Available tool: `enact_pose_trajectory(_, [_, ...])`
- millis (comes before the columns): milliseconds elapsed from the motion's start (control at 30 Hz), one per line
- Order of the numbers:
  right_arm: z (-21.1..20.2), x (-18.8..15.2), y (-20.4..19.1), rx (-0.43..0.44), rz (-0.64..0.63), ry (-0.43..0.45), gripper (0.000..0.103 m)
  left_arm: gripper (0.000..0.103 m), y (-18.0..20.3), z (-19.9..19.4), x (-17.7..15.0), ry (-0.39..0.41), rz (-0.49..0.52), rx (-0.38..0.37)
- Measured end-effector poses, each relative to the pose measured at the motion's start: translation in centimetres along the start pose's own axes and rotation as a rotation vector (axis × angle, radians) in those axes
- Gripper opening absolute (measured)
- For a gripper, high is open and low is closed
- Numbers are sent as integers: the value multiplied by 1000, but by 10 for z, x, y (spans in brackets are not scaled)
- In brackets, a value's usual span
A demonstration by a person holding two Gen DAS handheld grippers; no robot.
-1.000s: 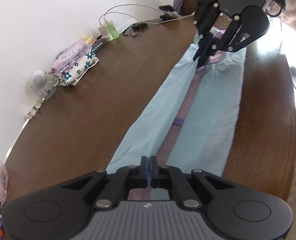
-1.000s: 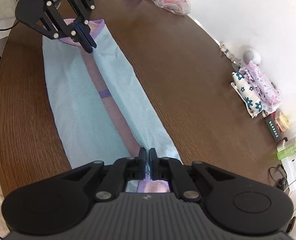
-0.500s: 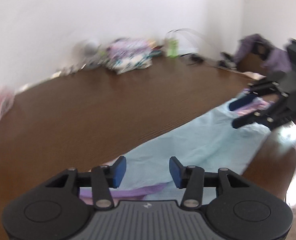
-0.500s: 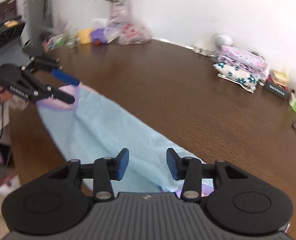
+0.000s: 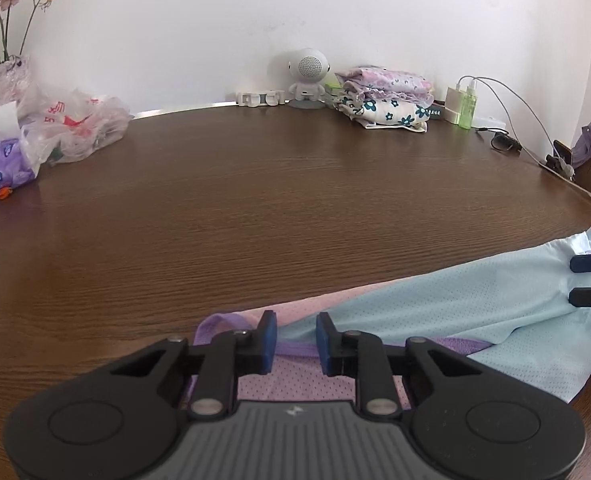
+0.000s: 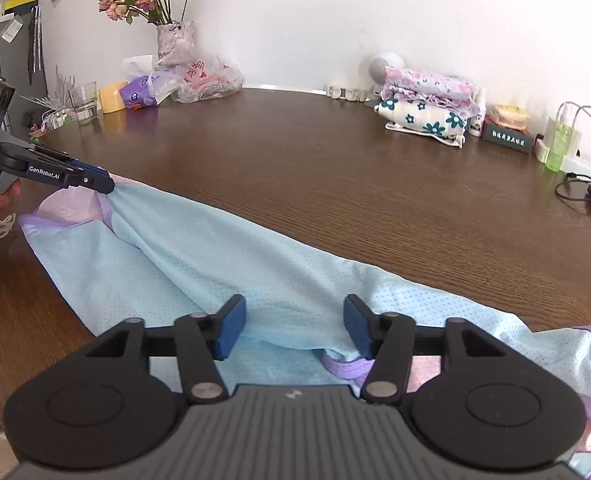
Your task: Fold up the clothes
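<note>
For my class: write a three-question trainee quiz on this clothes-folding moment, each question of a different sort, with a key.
1. True or false: the left gripper is clamped shut on the light blue garment.
2. Multiple choice: what stands right behind the folded floral clothes by the wall?
A. a white round-headed speaker
B. a red kettle
C. a laptop
3. Fill in: in the right wrist view, the right gripper has its jaws ____ above the garment on the brown wooden table.

Key:
1. False: its blue pads stand apart, with the purple band of the garment showing between them.
2. A
3. open
</note>
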State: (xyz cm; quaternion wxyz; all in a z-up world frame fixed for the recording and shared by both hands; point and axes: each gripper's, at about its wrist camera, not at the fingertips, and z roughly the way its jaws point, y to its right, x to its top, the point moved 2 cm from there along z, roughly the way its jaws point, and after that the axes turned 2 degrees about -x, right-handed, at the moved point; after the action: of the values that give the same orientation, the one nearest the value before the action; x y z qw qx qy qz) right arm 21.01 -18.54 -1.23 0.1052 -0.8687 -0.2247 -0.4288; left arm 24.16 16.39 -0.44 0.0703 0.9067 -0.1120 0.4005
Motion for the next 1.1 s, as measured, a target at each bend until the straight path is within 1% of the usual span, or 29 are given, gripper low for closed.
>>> enact_pose_trajectory(33, [-6, 0, 0, -1, 15, 18, 57, 30, 1, -3, 1, 2, -12, 10])
enact_pose_trajectory(67, [-14, 1, 1, -1, 33, 41, 57, 36, 4, -8, 3, 26, -23, 16])
enact_pose_trajectory(100, [-23, 1, 2, 0, 51, 65, 58, 45, 9, -15, 5, 63, -31, 15])
enact_pose_trajectory(133, [-33, 1, 6, -1, 76, 96, 60, 49, 16, -21, 7, 87, -31, -3])
enact_pose_trajectory(167, [-42, -1, 13, -12, 111, 119, 62, 49, 24, -26, 8, 104, -28, -28])
enact_pose_trajectory(233, [-57, -6, 28, -47, 184, 149, 62, 49, 44, -33, 12, 125, -9, -83])
enact_pose_trajectory(267, [-63, -9, 36, -81, 211, 154, 61, 49, 58, -34, 14, 123, 13, -116])
enact_pose_trajectory(333, [-73, -15, 58, -182, 259, 163, 58, 47, 90, -29, 18, 118, 81, -167])
enact_pose_trajectory(367, [-78, -17, 71, -227, 288, 166, 48, 47, 106, -27, 19, 116, 117, -190])
enact_pose_trajectory(400, [-82, -20, 84, -271, 320, 170, 30, 47, 122, -23, 20, 110, 147, -218])
enact_pose_trajectory(433, [-87, -22, 98, -314, 352, 173, 22, 41, 138, -20, 21, 103, 174, -249])
enact_pose_trajectory(467, [-90, -24, 111, -346, 371, 174, 18, 37, 152, -15, 22, 96, 197, -281])
enact_pose_trajectory(500, [-91, -26, 122, -374, 381, 167, 18, 33, 165, -10, 22, 87, 216, -306])
enact_pose_trajectory(567, [-88, -30, 138, -404, 397, 137, 18, 31, 186, 3, 22, 69, 234, -316])
enact_pose_trajectory(633, [-84, -38, 151, -382, 438, 112, 19, 31, 202, 15, 21, 51, 243, -320])
enact_pose_trajectory(667, [-82, -41, 156, -362, 466, 101, 21, 31, 207, 19, 20, 43, 241, -322])
enact_pose_trajectory(733, [-81, -46, 161, -324, 505, 94, 29, 31, 215, 26, 18, 27, 239, -325])
enact_pose_trajectory(767, [-80, -47, 162, -313, 508, 90, 35, 31, 217, 29, 18, 21, 240, -326])
enact_pose_trajectory(800, [-78, -47, 162, -304, 503, 78, 39, 31, 219, 32, 17, 11, 240, -325])
enact_pose_trajectory(867, [-70, -46, 161, -274, 485, 46, 39, 30, 220, 38, 16, -13, 237, -324])
enact_pose_trajectory(933, [-63, -43, 159, -219, 481, 29, 24, 30, 218, 42, 15, -25, 235, -322])
enact_pose_trajectory(967, [-61, -42, 158, -191, 487, 33, 9, 30, 218, 42, 14, -22, 234, -323])
enact_pose_trajectory(1033, [-66, -41, 161, -146, 556, 87, 9, 30, 216, 41, 14, -23, 222, -327])
enact_pose_trajectory(1100, [-75, -46, 174, -78, 696, 159, 8, 30, 214, 40, 14, -19, 214, -331])
